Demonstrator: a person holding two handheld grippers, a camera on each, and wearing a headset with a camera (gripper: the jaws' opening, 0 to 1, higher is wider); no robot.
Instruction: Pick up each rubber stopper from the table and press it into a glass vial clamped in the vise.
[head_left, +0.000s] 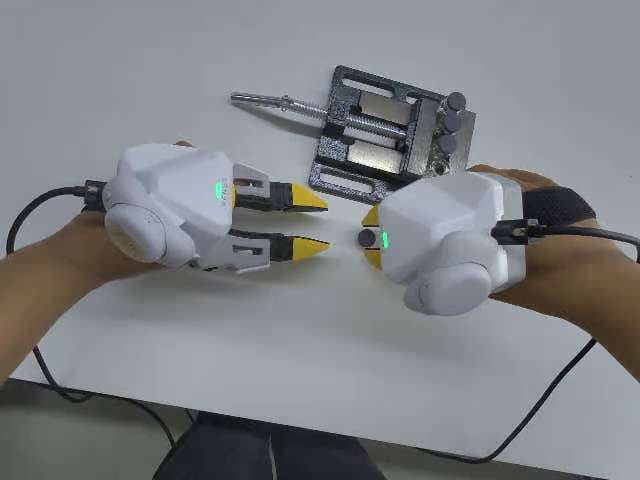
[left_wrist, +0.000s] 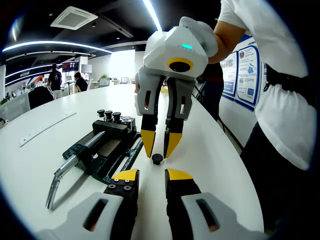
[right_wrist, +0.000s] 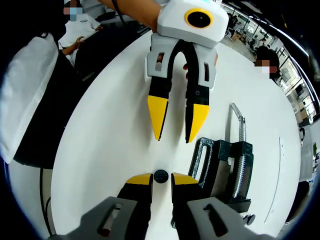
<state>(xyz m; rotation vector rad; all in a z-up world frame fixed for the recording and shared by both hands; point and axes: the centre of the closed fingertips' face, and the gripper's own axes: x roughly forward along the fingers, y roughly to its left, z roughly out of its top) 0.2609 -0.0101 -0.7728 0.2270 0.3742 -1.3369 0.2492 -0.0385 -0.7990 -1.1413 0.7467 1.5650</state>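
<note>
A small dark rubber stopper (head_left: 367, 238) lies on the white table (head_left: 300, 340), just in front of the vise (head_left: 385, 135). My right gripper (head_left: 371, 237) is open, with a yellow tip on either side of the stopper (right_wrist: 161, 175) and thin gaps left. The left gripper (head_left: 312, 220) faces it from the left, open and empty, a short way from the stopper (left_wrist: 157, 159). Three glass vials (head_left: 452, 120) with grey stoppers on top stand in a row in the vise (left_wrist: 100, 145).
The vise's screw handle (head_left: 275, 100) sticks out to the left. A long ruler (left_wrist: 45, 127) lies on the table beyond the vise. Cables (head_left: 540, 400) trail from both grippers over the table's near edge. A person (left_wrist: 265, 90) stands at the table's side.
</note>
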